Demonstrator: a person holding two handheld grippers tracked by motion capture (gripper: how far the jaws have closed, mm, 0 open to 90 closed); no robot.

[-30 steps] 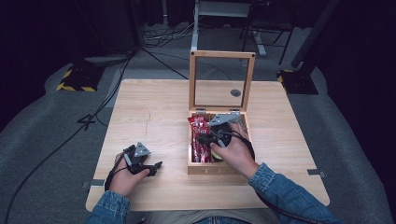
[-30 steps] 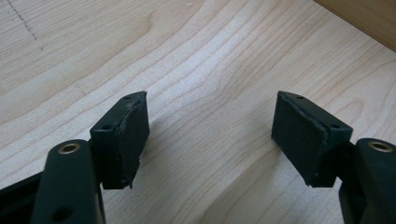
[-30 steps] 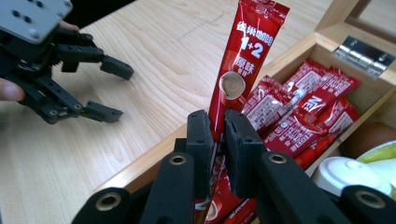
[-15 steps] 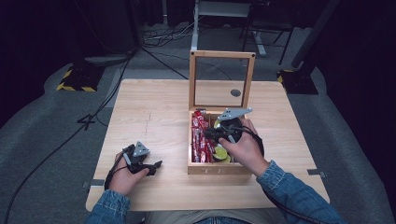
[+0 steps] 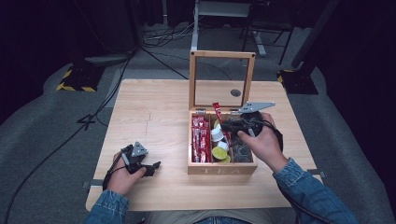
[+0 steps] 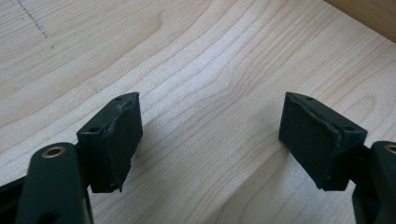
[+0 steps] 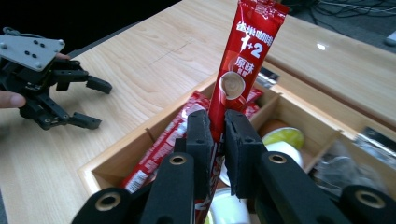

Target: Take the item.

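Note:
My right gripper (image 7: 217, 126) is shut on a red coffee stick packet (image 7: 240, 60), held upright over the open wooden tea box (image 5: 222, 169); from above the packet (image 5: 218, 112) sticks up beside the right gripper (image 5: 227, 125). More red packets (image 5: 200, 139) fill the box's left compartment, and small cups (image 5: 217, 151) sit in the middle one. My left gripper (image 5: 156, 165) rests on the table at the front left, its jaws apart over bare wood and just now opening wider. In its own view the left gripper (image 6: 210, 135) holds nothing.
The box's glass lid (image 5: 222, 79) stands upright behind the compartments. The right compartment (image 5: 243, 151) holds dark wrapped items. The wooden table (image 5: 154, 107) has bare room to the left and behind. Cables and stands lie on the floor beyond.
My right hand has lifted the red packet up and back out of the box. The left gripper has stayed in place on the table.

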